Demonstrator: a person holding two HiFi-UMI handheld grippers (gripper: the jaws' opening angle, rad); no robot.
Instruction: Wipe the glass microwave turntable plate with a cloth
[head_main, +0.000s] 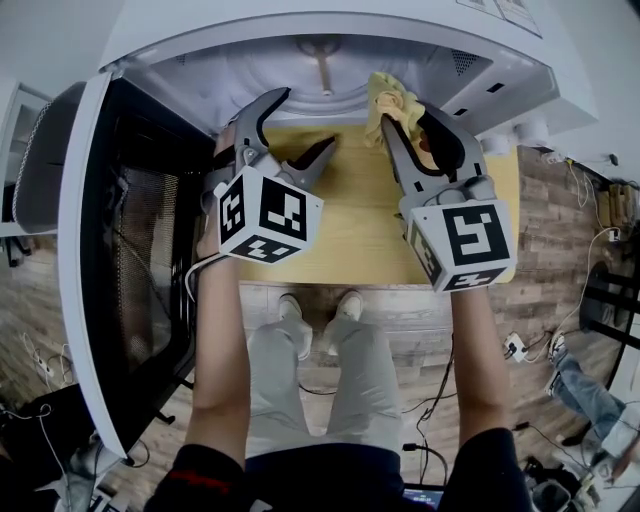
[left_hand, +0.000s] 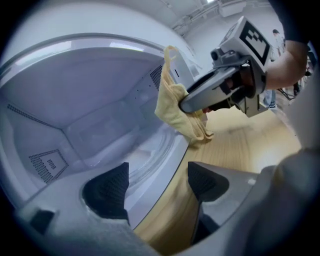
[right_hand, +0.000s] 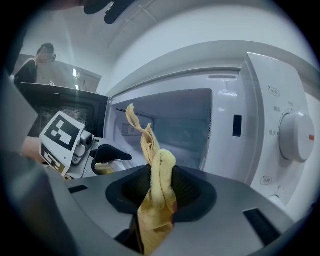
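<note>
A: What could go wrong from here?

B: The right gripper (right_hand: 160, 186) is clamped on the yellow cloth (right_hand: 156, 172) by a bunched fold only. 1 loose tail sticks up and another hangs below. If that fold drags on the plate, it could slide out of the jaws, and bare jaw tips would scrape the glass.

A: And the other tool?

B: The left gripper (left_hand: 157, 182) has its 2 jaws apart with nothing between them, held at the mouth of the microwave (head_main: 520, 75). If it does not steady the plate, a hard wipe would likely spin or tip it. The opening is also tight for 2 tools, so they may knock each other or the door (head_main: 120, 250), which stands swung out on the left.

A: Where is the plate, and how does it look?

B: The plate (left_hand: 145, 155) lies flat on the floor inside the microwave, just beyond the left jaws. It is clear glass with faint round ridges, hard to pick out against the white floor. Any dirt on it cannot be made out.
</note>
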